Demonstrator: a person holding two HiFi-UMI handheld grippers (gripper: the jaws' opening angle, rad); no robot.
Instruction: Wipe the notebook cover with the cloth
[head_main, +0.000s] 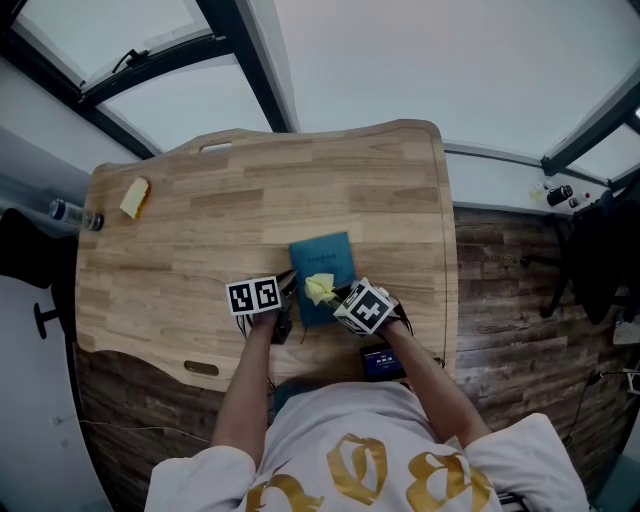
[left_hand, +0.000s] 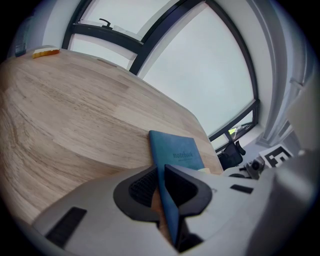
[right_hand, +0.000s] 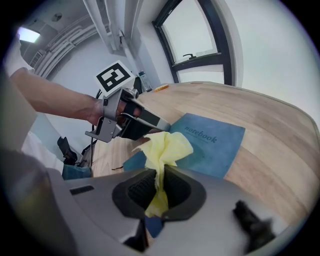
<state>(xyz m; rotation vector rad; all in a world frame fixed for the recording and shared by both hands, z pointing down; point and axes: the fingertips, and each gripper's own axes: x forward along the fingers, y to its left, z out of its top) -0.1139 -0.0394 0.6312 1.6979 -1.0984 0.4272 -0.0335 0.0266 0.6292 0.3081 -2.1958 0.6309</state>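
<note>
A teal-blue notebook was seen lying on the pale wooden worktop, towards its near edge and about midway along it, with its long sides running away from the person. Its cover was shown as plain and matte, of a slightly soft-looking texture, with the word "notebook" printed in darker lettering and a line of smaller print beneath that could not be read. The left tool was clenched on the near left edge of the notebook, the thin blue cover being pinched between the two dark pads. The right tool was clenched on a pale yellow cloth, which was gripped in a bunch, its crumpled free end spilling forward onto the near part of the cover, just beside the tips of the left tool. The far part of the cover, with the lettering, was left uncovered. A small yellow object was seen well apart, near the worktop's far left corner.
</note>
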